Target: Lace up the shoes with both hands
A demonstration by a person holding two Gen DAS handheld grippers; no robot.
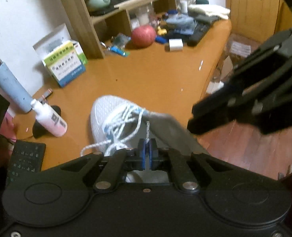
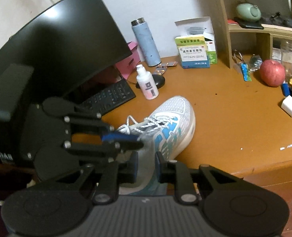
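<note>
The left tool (image 1: pixel 147 154) was pressed together on the tip of a lace (image 1: pixel 148 132), which stood up between the blue pads (image 1: pixel 141 155) just above the shoe (image 1: pixel 106 110). The right tool (image 2: pixel 146 165) had its jaws a little apart, and nothing was pinched in them; behind the gap only the heel side of the shoe was visible. In the left view the right tool hung to the right of the shoe and apart from it.

The step in hand seemed to be passing this lace end through an eyelet near the top of the shoe. To do it well, I think the left tool should keep the tip short and stiff, so that it does not bend when it is pushed. The right tool should come close beside the eyelet row and take the tip only after it comes out on the other side (a grip taken too early can pull the lace back). The shoe was not held down, so any pull should be gentle and along the shoe.

The shoe was white mesh with blue marks on its side and a thick white sole. It lay on the orange counter (image 1: pixel 155 75), near its front edge, with the toe pointing away. The white laces (image 2: pixel 146 121) were crossed loosely over the tongue, and one loose loop lay on the counter at the left of the shoe.
</note>
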